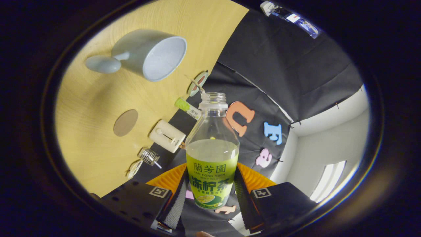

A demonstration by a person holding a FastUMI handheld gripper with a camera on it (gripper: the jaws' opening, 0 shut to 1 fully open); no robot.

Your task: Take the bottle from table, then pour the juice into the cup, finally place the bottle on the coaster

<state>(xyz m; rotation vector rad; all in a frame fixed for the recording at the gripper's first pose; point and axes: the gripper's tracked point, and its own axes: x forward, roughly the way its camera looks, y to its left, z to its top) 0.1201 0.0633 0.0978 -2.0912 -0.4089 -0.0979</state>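
Observation:
My gripper [210, 192] is shut on a clear juice bottle [212, 144] with a green label; both fingers press on its lower body. The bottle has no cap, and pale green juice fills it to about halfway. The whole view is rolled over, so the wooden table [98, 138] looks tilted. A pale blue-grey cup [149, 54] with a handle stands on that table, well beyond the bottle's mouth and off to one side. A round brown coaster [126, 122] lies flat on the table between the cup and my fingers.
Along the table's edge by the cloth wall are a small cream box [167, 135], a green-capped tube [187, 108], a little metal piece [149, 156] and two round tags [198, 83]. A white room wall and a window [329, 181] lie beyond the cloth.

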